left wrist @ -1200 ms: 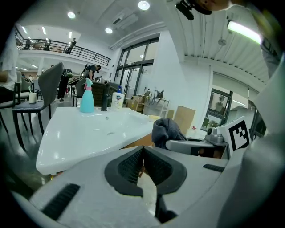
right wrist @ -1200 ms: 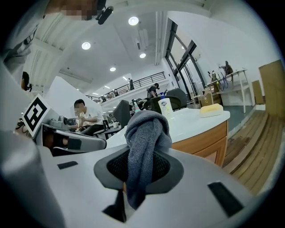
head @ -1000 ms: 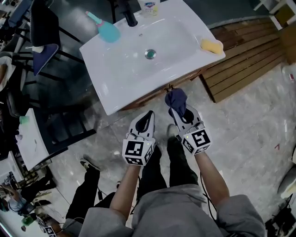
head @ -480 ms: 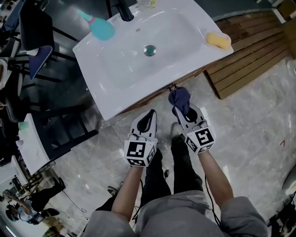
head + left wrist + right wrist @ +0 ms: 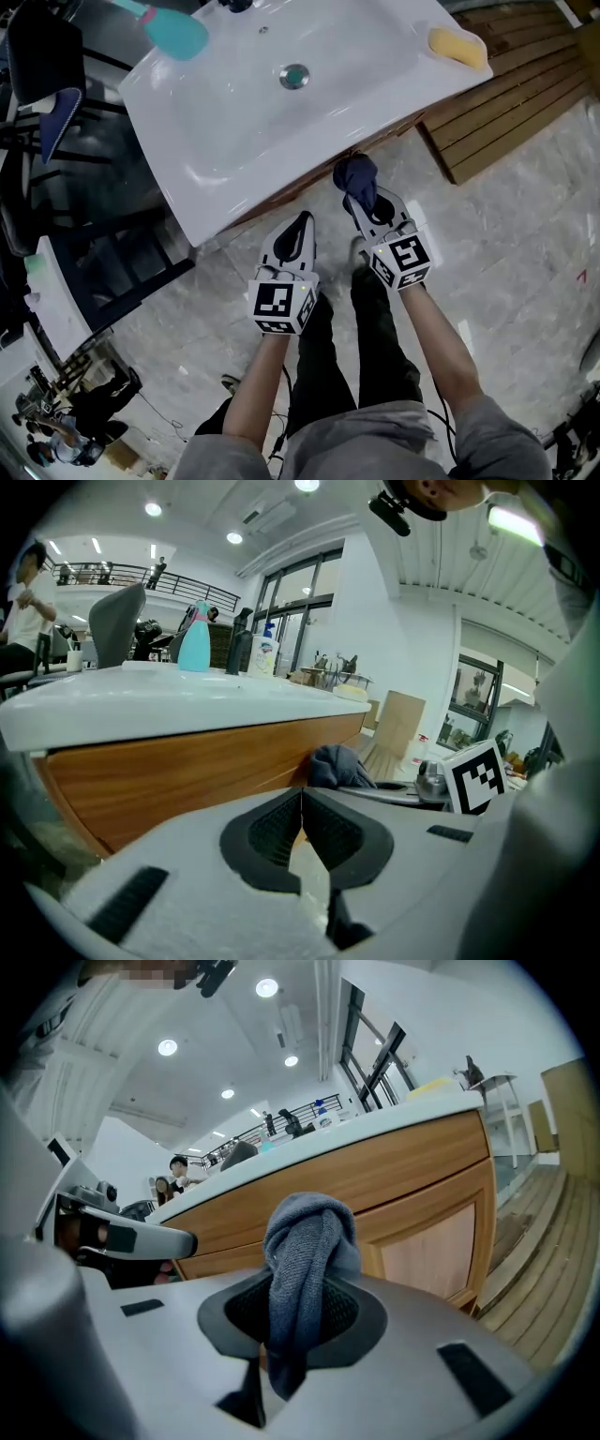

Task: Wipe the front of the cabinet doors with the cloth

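The cloth (image 5: 355, 174) in the right gripper (image 5: 364, 199) lies before the cabinet (image 5: 422, 1194), left gripper (image 5: 300, 223) beside it.

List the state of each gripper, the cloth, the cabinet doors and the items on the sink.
Left gripper: shut, nothing between its jaws.
Right gripper: shut on the cloth.
Cloth: bunched up; contact with the doors unclear.
Cabinet doors: closed.
Teal bottle: upright on the sink rim.
Yellow sponge: lying on the sink rim.

Left tongs (image 5: 299, 225), jaws together and empty, point forward beside right tongs (image 5: 364, 199) pinching the cloth (image 5: 355, 173).
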Available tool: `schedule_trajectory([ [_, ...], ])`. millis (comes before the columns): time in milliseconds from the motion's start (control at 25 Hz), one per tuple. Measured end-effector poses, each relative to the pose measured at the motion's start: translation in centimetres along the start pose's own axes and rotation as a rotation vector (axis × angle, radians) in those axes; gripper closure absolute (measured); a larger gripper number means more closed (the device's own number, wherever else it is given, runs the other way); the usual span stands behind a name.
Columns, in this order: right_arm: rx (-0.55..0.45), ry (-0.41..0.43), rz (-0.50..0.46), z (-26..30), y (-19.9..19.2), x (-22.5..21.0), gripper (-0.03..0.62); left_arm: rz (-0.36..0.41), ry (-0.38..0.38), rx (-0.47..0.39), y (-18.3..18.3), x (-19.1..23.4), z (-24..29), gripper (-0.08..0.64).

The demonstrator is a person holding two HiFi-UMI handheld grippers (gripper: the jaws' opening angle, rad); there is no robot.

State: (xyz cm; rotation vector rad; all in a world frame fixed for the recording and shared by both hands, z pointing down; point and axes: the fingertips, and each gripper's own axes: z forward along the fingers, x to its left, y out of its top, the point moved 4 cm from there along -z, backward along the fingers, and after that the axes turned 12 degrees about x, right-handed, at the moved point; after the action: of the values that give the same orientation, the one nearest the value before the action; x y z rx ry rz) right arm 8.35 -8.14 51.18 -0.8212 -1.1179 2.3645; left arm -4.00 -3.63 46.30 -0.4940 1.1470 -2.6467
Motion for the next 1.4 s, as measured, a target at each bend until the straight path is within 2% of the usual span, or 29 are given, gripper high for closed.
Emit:
schedule_trajectory([
  [520, 0.034, -0.042, -0.009, 4.5, -1.2, -2.4, 0.531, -0.06, 0.021, 0.008, -3.2, 1.9, 2.9, 0.548],
  [800, 0.044, -0.032, -0.02, 5.7, -1.0, -2.8, 0.531, -0.089, 0.03, -0.003, -3.6, 2.7, 3.0, 0.548],
  [1240, 0.057, -0.049, -0.1, 6.7, -1.0, -2.8, 0.534, -0.109, 0.04, -0.005, -4.4, 3.7, 3.2, 0.548],
  [1400, 0.059, -0.032, -0.12, 7.2, -1.5, -1.9, 0.534, -0.117, 0.041, -0.007, -4.7, 4.0, 2.8, 0.548],
])
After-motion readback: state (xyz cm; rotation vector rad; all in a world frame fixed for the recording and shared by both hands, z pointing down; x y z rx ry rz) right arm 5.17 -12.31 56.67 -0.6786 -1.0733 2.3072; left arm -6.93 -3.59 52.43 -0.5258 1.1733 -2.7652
